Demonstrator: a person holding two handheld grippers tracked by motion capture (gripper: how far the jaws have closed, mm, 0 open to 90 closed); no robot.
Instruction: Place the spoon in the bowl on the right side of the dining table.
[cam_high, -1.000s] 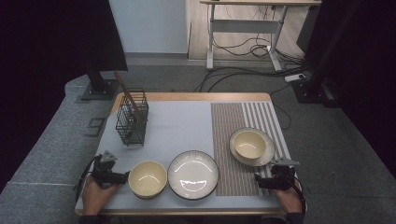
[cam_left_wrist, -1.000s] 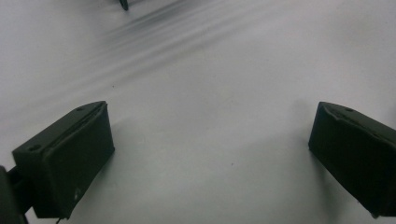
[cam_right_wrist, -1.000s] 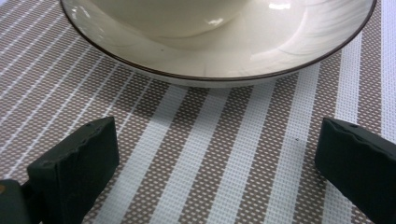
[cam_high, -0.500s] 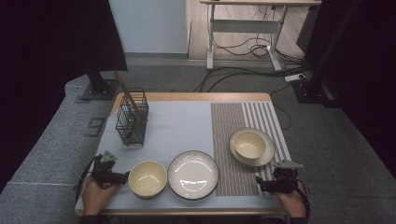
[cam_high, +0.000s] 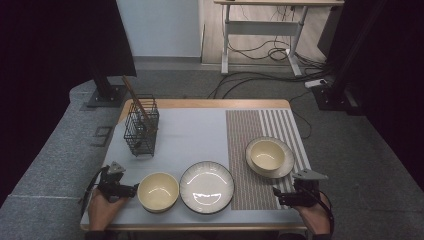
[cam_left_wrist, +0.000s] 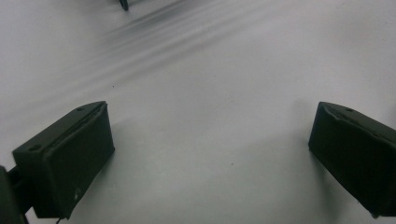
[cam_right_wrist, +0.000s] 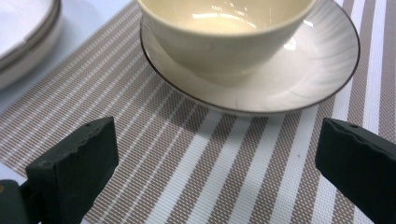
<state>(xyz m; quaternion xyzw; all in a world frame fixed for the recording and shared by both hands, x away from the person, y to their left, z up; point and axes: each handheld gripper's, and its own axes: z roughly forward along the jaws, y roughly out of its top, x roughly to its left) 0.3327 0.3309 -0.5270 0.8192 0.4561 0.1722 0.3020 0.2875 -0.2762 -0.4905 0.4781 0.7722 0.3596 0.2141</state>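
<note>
My left gripper rests low on the pale mat at the near left corner of the bench, its jaws spread wide with nothing between them but bare mat. Just beside its tips sits a cream bowl, close but not touched. My right gripper lies at the near right, on the striped placemat, jaws likewise wide apart and empty. From the right gripper view a second cream bowl stands on a white saucer with a dark rim, just ahead of my jaws and apart from them; in the high view that pair lies just beyond my right hand. A wide white plate sits between the two bowls, at the placemat's left edge. A black wire basket with brown sticks leaning out of it stands farther back on the left.
</note>
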